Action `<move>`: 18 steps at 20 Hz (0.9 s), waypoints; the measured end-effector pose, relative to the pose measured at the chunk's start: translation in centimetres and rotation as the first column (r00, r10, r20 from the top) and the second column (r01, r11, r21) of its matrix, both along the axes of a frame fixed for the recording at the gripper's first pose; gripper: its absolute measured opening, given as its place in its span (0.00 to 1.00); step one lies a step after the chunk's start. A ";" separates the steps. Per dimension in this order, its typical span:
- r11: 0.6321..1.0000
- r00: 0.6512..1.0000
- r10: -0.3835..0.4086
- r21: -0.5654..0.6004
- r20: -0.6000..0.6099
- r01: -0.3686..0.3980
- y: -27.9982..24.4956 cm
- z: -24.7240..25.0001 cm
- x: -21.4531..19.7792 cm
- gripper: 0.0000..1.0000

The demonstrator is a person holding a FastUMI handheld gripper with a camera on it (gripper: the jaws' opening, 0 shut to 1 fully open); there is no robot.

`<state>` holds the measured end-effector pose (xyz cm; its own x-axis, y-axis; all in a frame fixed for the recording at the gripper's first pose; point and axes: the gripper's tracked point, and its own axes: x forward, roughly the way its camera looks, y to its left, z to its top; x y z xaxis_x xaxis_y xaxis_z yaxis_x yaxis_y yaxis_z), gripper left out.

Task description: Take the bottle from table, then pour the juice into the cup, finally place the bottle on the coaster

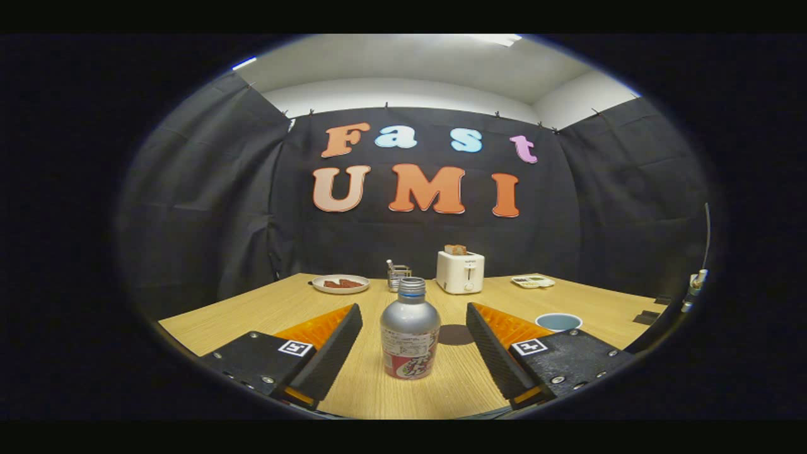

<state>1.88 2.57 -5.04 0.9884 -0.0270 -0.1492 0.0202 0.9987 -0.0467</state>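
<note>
1. Gripper (413, 343) jaws stand wide apart, flanking an upright metal bottle (410, 337) on the wooden counter (252, 315), untouched.
2. Pick-up underway; next, close on the bottle, then tip toward the blue cup (558, 321).

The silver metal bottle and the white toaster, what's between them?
In the gripper view, bare wooden table; silver bottle stands between the open gripper fingers, white toaster beyond.

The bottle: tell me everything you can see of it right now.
The bottle is silvery, metal-looking, with a rounded shoulder, a short threaded neck with no cap on it, and a red and white label around its lower half. It stands upright on the wooden table, between the open fingers of the gripper, neither touching it.
</note>
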 end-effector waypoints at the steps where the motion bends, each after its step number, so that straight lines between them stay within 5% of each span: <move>1: 1.000 1.000 0.002 0.006 -0.005 -0.002 0.1 -0.4 0.4 0.98; 18: 0.997 0.983 0.014 0.071 -0.182 -0.001 0.9 -7.2 3.2 0.99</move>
